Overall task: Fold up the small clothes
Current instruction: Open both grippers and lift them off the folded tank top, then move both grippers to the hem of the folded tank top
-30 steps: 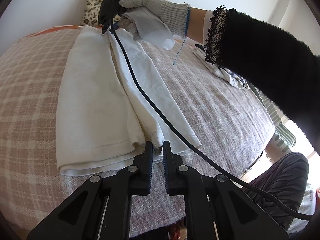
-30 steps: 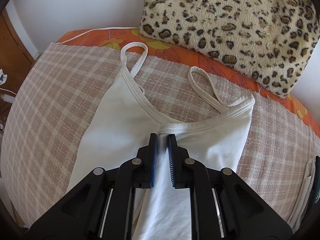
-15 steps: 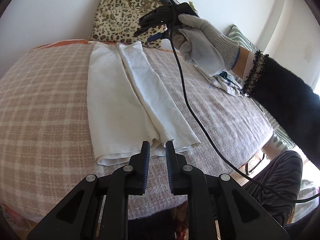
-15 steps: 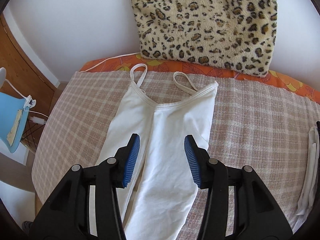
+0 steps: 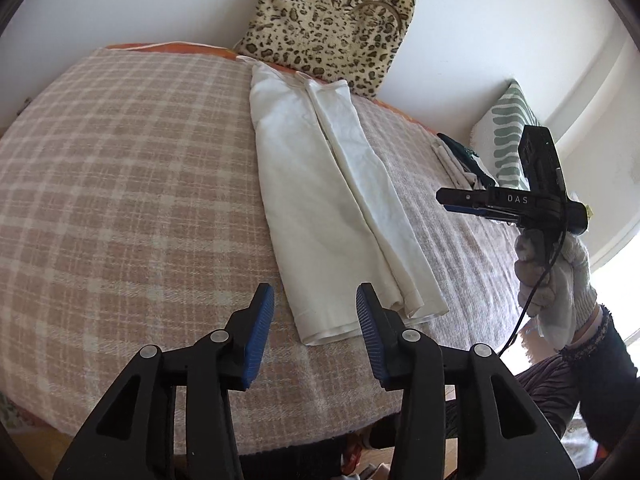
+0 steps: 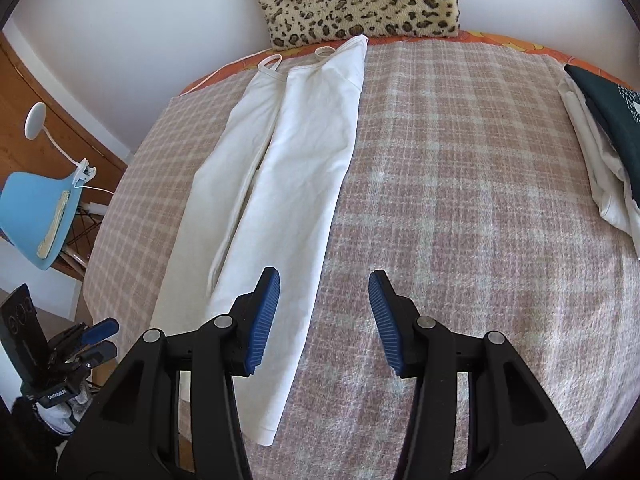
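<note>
A white strappy top [image 5: 340, 200] lies flat on the plaid blanket [image 5: 120, 200], folded lengthwise into a long narrow strip, straps toward the leopard cushion [image 5: 332, 20]. It also shows in the right wrist view [image 6: 288, 168]. My left gripper [image 5: 316, 312] is open and empty, hovering just before the top's hem. My right gripper [image 6: 324, 300] is open and empty, above the blanket beside the top's right edge. The right gripper also shows in the left wrist view [image 5: 500, 204], held up at the right by a gloved hand.
A stack of folded clothes [image 6: 600, 140], white under dark green, lies at the blanket's right edge. A green striped cushion [image 5: 508, 136] stands behind it. A blue chair [image 6: 36, 208] and a wooden cabinet stand left of the bed. The left gripper shows low left [image 6: 80, 344].
Both grippers have let go of the top, opened and pulled back. The right gripper moved from the neckline out to the right side. The top now lies folded lengthwise.
</note>
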{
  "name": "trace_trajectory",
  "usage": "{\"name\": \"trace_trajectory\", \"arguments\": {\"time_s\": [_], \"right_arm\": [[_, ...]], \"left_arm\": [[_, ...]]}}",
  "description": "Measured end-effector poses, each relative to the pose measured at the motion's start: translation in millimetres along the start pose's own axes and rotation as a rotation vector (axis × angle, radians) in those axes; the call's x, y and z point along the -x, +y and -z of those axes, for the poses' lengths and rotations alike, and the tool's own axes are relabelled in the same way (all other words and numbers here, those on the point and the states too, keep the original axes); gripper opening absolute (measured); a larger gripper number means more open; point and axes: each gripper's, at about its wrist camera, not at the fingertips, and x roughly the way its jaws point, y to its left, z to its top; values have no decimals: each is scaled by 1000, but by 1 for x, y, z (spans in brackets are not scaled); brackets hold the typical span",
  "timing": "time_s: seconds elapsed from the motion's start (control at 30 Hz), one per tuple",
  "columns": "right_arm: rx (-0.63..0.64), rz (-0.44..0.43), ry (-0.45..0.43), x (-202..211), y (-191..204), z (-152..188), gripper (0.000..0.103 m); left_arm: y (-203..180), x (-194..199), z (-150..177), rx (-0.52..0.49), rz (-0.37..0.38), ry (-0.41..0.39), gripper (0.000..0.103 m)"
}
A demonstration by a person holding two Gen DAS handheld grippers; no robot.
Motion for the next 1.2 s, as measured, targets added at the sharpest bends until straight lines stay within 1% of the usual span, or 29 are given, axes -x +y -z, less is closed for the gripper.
{"name": "trace_trajectory", "arguments": {"time_s": [0.07,0.2,0.37,0.4,0.43,0.47,0.6,0.63,0.67,0.73,0.83,0.93,1.0,1.07,1.1,1.13,1.2], "right_arm": [[-3,-15,29,-3,3,20,49],[-23,-53,77,-11,6,52,49],[-34,-88,107,-15,11,80,49],[-32,-94,111,-16,13,84,49],[-26,-95,110,-15,15,88,49],[-19,-93,107,-14,17,90,49],[-6,-82,98,-15,22,92,48],[2,-76,97,-14,22,92,43],[13,-67,96,-14,23,93,30],[26,-58,107,-18,26,95,17],[59,-34,98,-19,29,96,8],[54,-33,96,-20,30,96,6],[48,-35,96,-21,33,95,6],[51,-37,96,-23,37,95,7],[48,-46,97,-23,37,95,7],[38,-60,95,-21,33,96,7],[13,-93,97,-17,25,97,8]], "left_arm": [[2,-7,1,16,9,20,42],[-3,-21,5,11,1,65,42],[-8,-26,7,-9,-19,62,38],[-8,-27,8,-12,-20,60,34],[-9,-28,8,-15,-14,62,24],[-9,-30,8,-22,-15,67,19],[-9,-36,9,-50,-23,71,6],[-8,-36,9,-43,-21,66,5],[-6,-35,9,-36,-18,60,4],[-2,-30,9,-21,-22,43,4],[5,-19,9,0,-27,6,4],[9,-16,12,-3,-20,7,4],[8,-17,15,-10,-16,21,4],[10,-20,16,11,-20,52,11],[12,-20,16,31,-23,62,19],[15,-20,16,52,-15,69,24],[17,-18,15,62,9,65,25]]}}
